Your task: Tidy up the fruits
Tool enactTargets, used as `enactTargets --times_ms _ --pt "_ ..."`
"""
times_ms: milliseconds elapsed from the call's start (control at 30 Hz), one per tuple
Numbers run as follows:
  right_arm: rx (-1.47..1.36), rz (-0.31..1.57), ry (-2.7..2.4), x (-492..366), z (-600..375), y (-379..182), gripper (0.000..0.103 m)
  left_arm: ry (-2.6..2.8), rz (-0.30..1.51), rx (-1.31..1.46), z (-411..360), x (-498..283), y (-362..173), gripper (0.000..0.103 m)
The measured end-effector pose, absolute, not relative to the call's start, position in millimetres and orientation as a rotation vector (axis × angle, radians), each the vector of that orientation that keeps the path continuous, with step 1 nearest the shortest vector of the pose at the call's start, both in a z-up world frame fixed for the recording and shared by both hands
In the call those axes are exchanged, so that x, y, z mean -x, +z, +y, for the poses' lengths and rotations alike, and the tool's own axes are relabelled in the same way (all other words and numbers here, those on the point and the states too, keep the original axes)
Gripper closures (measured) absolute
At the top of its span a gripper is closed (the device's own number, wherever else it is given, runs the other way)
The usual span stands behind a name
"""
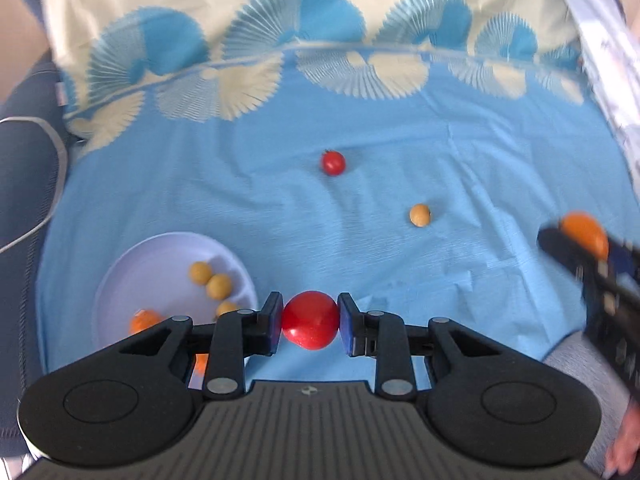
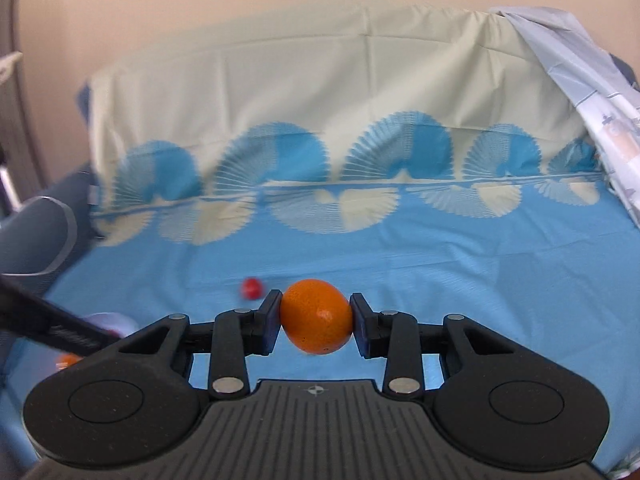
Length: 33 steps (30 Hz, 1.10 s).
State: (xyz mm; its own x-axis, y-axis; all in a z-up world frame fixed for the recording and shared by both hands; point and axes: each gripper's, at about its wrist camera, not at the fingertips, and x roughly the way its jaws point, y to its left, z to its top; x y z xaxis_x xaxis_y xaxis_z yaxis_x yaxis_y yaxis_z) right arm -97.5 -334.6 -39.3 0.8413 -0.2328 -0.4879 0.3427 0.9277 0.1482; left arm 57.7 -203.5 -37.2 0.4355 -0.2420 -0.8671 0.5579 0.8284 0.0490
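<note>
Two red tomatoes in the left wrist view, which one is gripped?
The nearer, larger tomato, pinched between the left gripper pads. The smaller tomato lies loose on the blue cloth, farther back.

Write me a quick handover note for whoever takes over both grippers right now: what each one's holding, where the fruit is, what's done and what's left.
Left gripper: shut on a red tomato, held above the blue cloth beside the plate.
Right gripper: shut on an orange fruit, also held off the cloth.
Done: the plate holds three small tan fruits and at least one small orange one.
Left: put down both held fruits, then collect the small red tomato and the lone tan fruit lying loose on the cloth.
</note>
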Motion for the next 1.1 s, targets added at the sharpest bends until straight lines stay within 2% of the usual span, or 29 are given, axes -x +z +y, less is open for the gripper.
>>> enactTargets --times_ms 200,567,1100 --pt "-0.202 0.482 -0.181 134.1 -269.8 -4.0 0.065 -0.472 0.973 -0.269 -132.9 -24.4 -0.5 0.071" --pt "-0.048 0.426 -0.024 176.4 -168.7 22.6 0.065 -0.365 0.939 -0.176 -29.3 27.2 22.1 0.071" --pt "0.046 0.364 0.001 199.1 -131.1 36.5 0.065 -0.315 0.929 -0.053 32.3 59.4 25.3 0.071"
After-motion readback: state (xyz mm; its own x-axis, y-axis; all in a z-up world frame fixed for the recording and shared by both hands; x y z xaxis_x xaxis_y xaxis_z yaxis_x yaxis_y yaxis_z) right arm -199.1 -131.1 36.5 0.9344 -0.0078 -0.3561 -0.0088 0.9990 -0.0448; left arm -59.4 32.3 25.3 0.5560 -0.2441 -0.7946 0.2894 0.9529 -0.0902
